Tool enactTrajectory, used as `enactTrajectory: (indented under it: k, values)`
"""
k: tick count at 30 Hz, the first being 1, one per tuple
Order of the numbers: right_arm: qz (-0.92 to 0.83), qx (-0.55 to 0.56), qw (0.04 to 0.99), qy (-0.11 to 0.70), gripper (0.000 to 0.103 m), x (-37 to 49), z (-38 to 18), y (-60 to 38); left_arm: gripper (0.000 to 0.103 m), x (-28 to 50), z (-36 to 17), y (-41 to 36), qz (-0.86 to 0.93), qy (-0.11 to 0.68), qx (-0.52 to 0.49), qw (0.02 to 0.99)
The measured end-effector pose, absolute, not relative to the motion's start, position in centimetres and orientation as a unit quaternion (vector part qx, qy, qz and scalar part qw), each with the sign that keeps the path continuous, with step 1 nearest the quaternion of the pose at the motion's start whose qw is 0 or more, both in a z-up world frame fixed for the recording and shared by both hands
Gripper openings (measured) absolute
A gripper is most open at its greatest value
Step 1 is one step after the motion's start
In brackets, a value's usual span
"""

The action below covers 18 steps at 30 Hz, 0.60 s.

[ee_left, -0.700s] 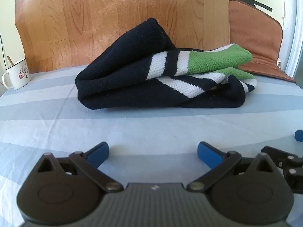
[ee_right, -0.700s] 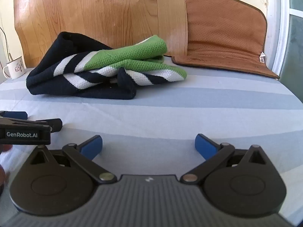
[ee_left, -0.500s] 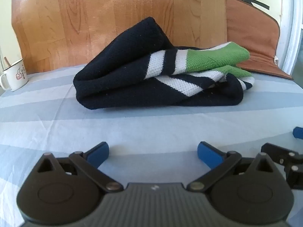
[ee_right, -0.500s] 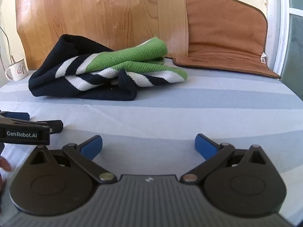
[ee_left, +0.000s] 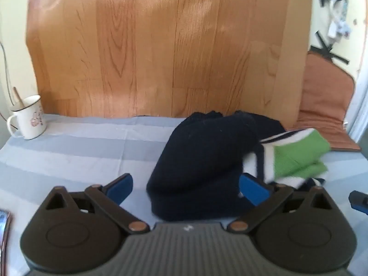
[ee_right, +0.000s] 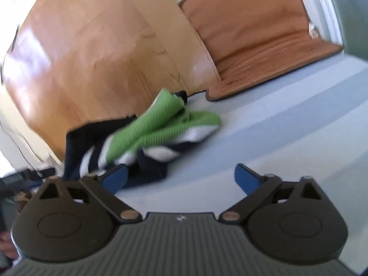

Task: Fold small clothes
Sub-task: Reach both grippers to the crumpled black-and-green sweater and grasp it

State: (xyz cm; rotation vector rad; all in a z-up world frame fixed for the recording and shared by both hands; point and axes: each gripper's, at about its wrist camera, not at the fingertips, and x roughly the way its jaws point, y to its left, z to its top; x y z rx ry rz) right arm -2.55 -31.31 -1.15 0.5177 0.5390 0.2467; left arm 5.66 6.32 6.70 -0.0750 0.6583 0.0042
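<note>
Both tongs have closed in on the knitted garment (ee_left: 202, 161) since half a second ago; then it lay well ahead of them, now its dark folded edge reaches between the left tongs (ee_left: 186, 188). The right view has rolled sharply, so the right tongs (ee_right: 180, 177) are tilted against the surface (ee_right: 264, 142). Both views are motion-blurred.

Left tongs: blades apart, nothing clamped; the navy bulk sits in the gap, nearer the right blade. Right tongs: blades apart, empty; the left blade is just beside the garment's dark near corner, whether touching cannot be told.

The garment is a crumpled heap, navy with white stripes and a green end (ee_right: 161, 124), lying toward the far edge of the surface, close to the wooden board (ee_left: 161, 46) standing there. No fold is laid yet; judged stage: approach to a first grasp, likely to spread the piece.

Room: striped cloth lies bare on the near side and toward the right edge. At the far left corner stands a mug (ee_left: 30, 117); at the far right corner, a brown mat (ee_right: 264, 34). The board behind leaves little room to push away, so drawing the garment nearward looks safer.
</note>
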Motion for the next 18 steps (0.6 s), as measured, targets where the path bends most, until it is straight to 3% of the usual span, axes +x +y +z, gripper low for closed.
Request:
enactTrajectory:
  k: [1, 2, 5, 7, 9, 10, 11, 18]
  values:
    - [0.131, 0.254, 0.919, 0.272, 0.079, -1.6, -1.3, -31.0, 0.079, 6.5, 6.3, 6.4, 0.004, 0.337, -0.041, 0.94]
    - [0.137, 0.253, 0.916, 0.281, 0.075, -0.8, -1.5, -30.6, 0.074, 7.3, 6.0, 6.3, 0.0, 0.352, -0.048, 0.935]
    - [0.167, 0.263, 0.899, 0.307, 0.075, 1.8, -2.3, -29.4, 0.054, 9.3, 4.7, 6.5, -0.013, 0.381, -0.071, 0.922]
    - [0.179, 0.244, 0.905, 0.299, 0.073, 2.7, -2.4, -28.0, 0.029, 9.8, 4.0, 6.0, -0.019, 0.389, -0.069, 0.919]
    - [0.181, 0.213, 0.913, 0.298, 0.039, 3.8, -2.2, -27.0, 0.015, 10.2, 4.0, 5.9, -0.019, 0.39, -0.067, 0.918]
    - [0.186, 0.21, 0.912, 0.299, 0.023, 4.3, -2.4, -26.9, 0.013, 10.0, 4.2, 6.1, -0.019, 0.389, -0.075, 0.918]
    - [0.183, 0.216, 0.915, 0.289, 0.016, 4.3, -2.3, -27.2, 0.013, 9.8, 4.9, 6.6, -0.021, 0.386, -0.087, 0.918]
    - [0.215, 0.229, 0.933, 0.175, 0.015, -1.0, 3.0, -31.3, 0.009, 1.4, 11.4, 10.8, -0.083, 0.32, -0.171, 0.928]
